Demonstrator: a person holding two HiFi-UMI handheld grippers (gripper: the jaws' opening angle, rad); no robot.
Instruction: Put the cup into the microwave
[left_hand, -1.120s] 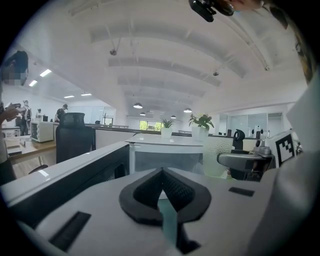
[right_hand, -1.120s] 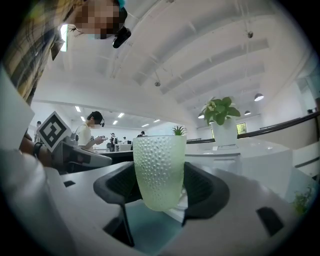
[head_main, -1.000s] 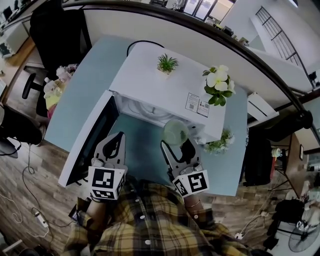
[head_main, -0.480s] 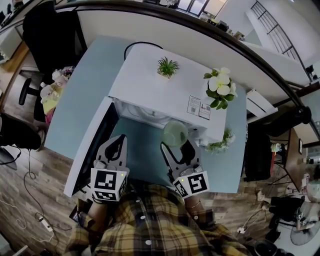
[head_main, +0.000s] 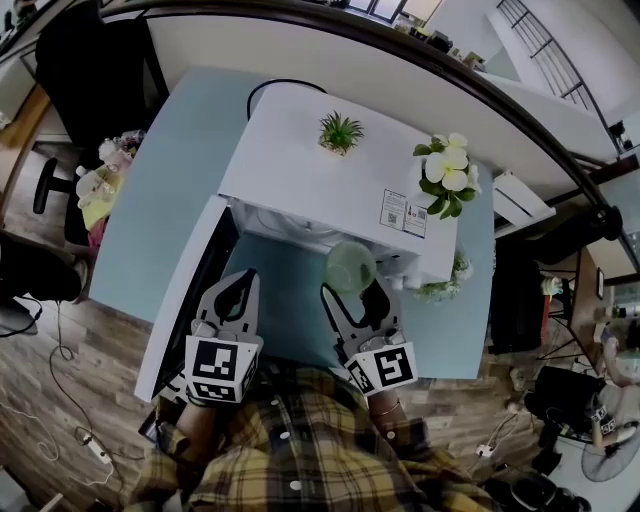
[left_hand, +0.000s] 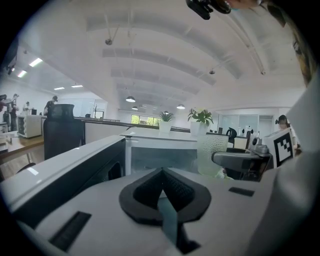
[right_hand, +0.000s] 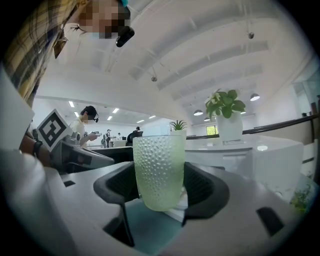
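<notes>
Nearest: a person's plaid shirt (head_main: 300, 445), with both forearms brought forward side by side and close to the body. Left gripper (head_main: 238, 285): held level, jaws pointing far toward the microwave, marker cube (head_main: 222, 365) on the near end; in the left gripper view (left_hand: 161, 175) the dark pads meet tip to tip with nothing between them. Right gripper (head_main: 352, 292): parallel to the left one and just to its right, its own marker cube (head_main: 383, 368) near the wrist; jaws part-way apart and pressed on both sides of the cup (right_hand: 159, 170). Cup (head_main: 351, 266): pale green, dimpled, translucent, upright, carried clear of the table, just in front of the right part of the microwave's mouth and not inside it. Table (head_main: 170, 190): light blue top. Microwave (head_main: 320, 175): white, door (head_main: 190, 290) swung fully open to the left, cavity (head_main: 285, 222) exposed. On the microwave's top: a label (head_main: 404, 214) at the near right, a small spiky green plant (head_main: 340, 130) farther back, and a white-flowered plant (head_main: 447, 175) at the right edge. Far left: a black office chair (head_main: 90, 60).
</notes>
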